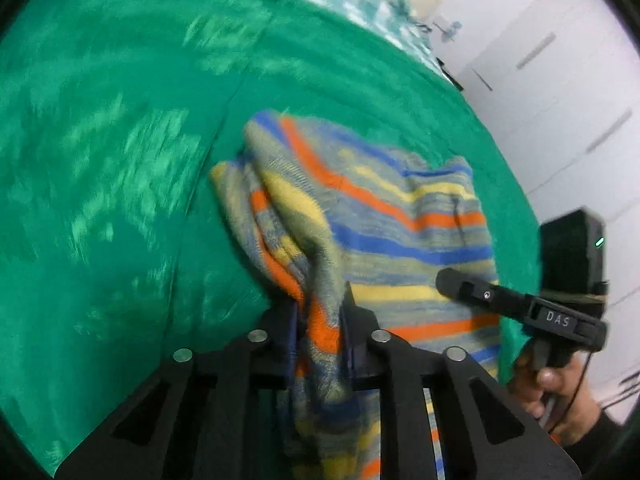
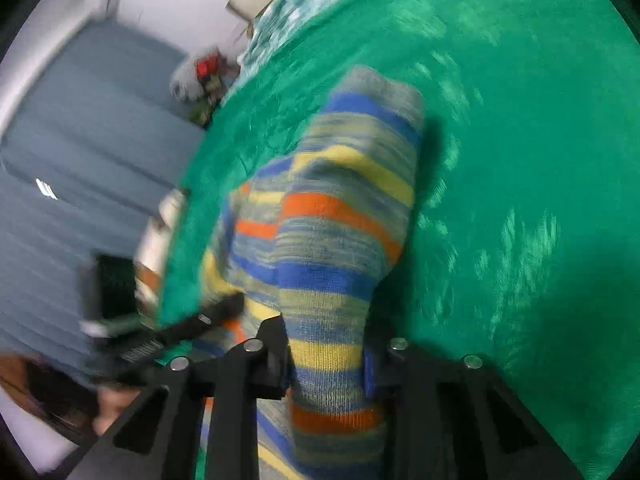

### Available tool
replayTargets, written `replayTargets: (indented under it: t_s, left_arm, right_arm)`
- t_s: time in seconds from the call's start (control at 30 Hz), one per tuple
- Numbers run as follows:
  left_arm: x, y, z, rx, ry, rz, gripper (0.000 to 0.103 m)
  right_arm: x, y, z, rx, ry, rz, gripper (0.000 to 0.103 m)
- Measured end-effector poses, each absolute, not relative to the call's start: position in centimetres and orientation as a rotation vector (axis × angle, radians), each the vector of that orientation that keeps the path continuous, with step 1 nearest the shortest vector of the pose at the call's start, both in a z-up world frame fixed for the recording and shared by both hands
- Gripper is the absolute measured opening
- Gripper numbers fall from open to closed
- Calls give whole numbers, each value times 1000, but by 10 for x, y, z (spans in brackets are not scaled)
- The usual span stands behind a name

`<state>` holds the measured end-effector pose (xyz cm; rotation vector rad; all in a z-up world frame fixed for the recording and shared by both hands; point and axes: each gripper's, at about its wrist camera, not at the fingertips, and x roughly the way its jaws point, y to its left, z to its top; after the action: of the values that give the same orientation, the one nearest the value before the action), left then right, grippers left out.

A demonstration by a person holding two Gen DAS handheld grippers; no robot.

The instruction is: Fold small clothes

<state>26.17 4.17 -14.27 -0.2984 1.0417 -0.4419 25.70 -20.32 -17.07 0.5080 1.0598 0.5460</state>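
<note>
Both clamped: left hand-held gripper [image 1: 320, 320] and right hand-held gripper [image 2: 326, 354] each pinch the striped blue-orange-yellow knit garment [image 1: 372, 216], bunched and part-lifted over the green fabric-covered surface [image 1: 120, 160], so folding looks barely started, no flat fold yet.

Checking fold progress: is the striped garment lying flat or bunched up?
Bunched. The striped garment rises in folds off the green cloth, pinched by the left gripper and right gripper.
</note>
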Motion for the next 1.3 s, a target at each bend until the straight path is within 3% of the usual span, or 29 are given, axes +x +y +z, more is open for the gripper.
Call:
replayTargets:
  t_s: [0.23,0.27,0.3,0.33,0.37,0.4,0.43,0.47,0.53,0.57,0.7,0.83,1.03,1.3]
  left_arm:
    - [237,6,-64,-241,897,-556,18]
    - [240,-3,-64,-220,905,-545,22]
    - [243,-10,-70,-196,931,-517,37]
    - [247,-19,-83,-134,975,-447,58]
    - [247,-21,-90,-88,993,-390,64]
    - [243,-21,-97,-36,1003,-320,65]
    - [233,-19,-100,9,996,-270,68]
    - [217,-17,-101,50,974,-244,71]
    - [187,-17,-96,151,917,-158,94]
    - [167,-19,-89,214,865,-84,97]
    - [104,-21,-58,181,791,0,102]
    - [78,-15,-43,146,862,70,102]
    - [60,-6,-38,62,982,46,101]
    - [45,-14,-21,86,947,32,102]
  right_arm:
    - [214,-227,-75,442,867,513,21]
    - [215,-233,-70,437,871,489,21]
    - [215,-238,-72,435,881,461,23]
    - [217,-246,-77,421,910,401,34]
    - [218,-255,-82,398,938,345,47]
    - [216,-263,-91,344,986,228,78]
    - [210,-270,-95,315,1004,159,87]
    - [197,-279,-97,292,1012,114,87]
    - [174,-284,-95,249,1017,96,87]
    - [158,-284,-92,209,1021,67,87]
    - [100,-279,-73,165,1002,25,87]
    - [52,-259,-54,160,984,-16,99]
    - [0,-238,-44,124,977,-51,99]
    - [-11,-232,-27,76,953,-57,99]
